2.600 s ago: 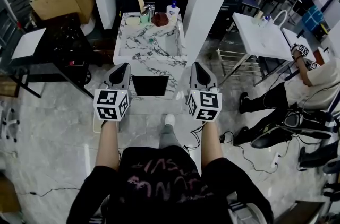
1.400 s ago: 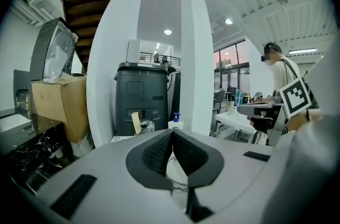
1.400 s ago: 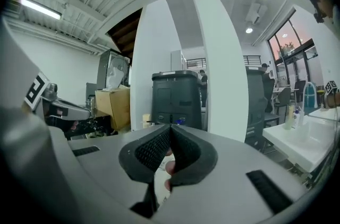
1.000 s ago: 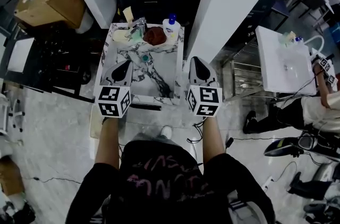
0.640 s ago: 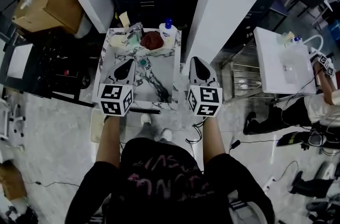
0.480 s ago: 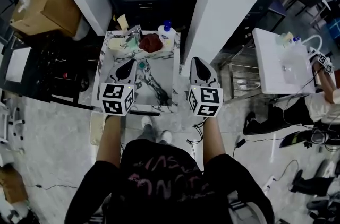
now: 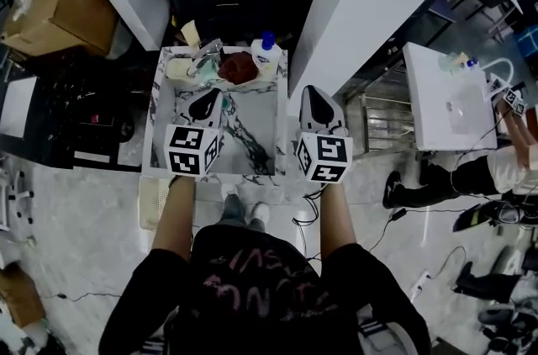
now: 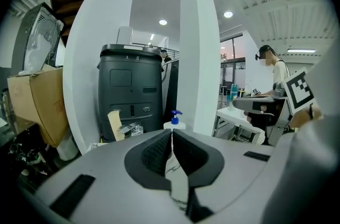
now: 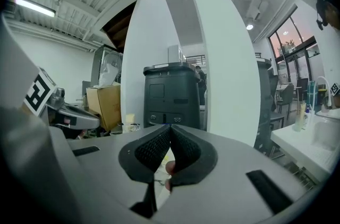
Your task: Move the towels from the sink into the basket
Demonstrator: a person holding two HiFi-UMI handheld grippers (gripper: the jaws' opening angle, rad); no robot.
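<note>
At 1 marble sink (image 7: 265, 113), left gripper (image 7: 204, 103) and right gripper (image 7: 317, 103), both jaws clenched empty, 1 dark-red towel (image 7: 239, 66) beside 1 bottle (image 7: 267, 55).

Lab-like workspace: freestanding sink (image 7: 153, 122), cardboard box (image 7: 50, 4), white worktable (image 7: 437, 105).

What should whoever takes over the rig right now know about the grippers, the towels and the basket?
Left gripper: jaws shut, empty, above the sink basin.
Right gripper: jaws shut, empty, over the sink's right rim.
Towels: one dark red towel bunched on the back ledge between the faucet and the soap bottle; I cannot tell whether there are others.
Basket: probably the pale crate on the floor by the sink's left front corner.
Done: nothing in the basket that shows.
Left: open the jaws, grip the red towel, carry it to the basket.
</note>
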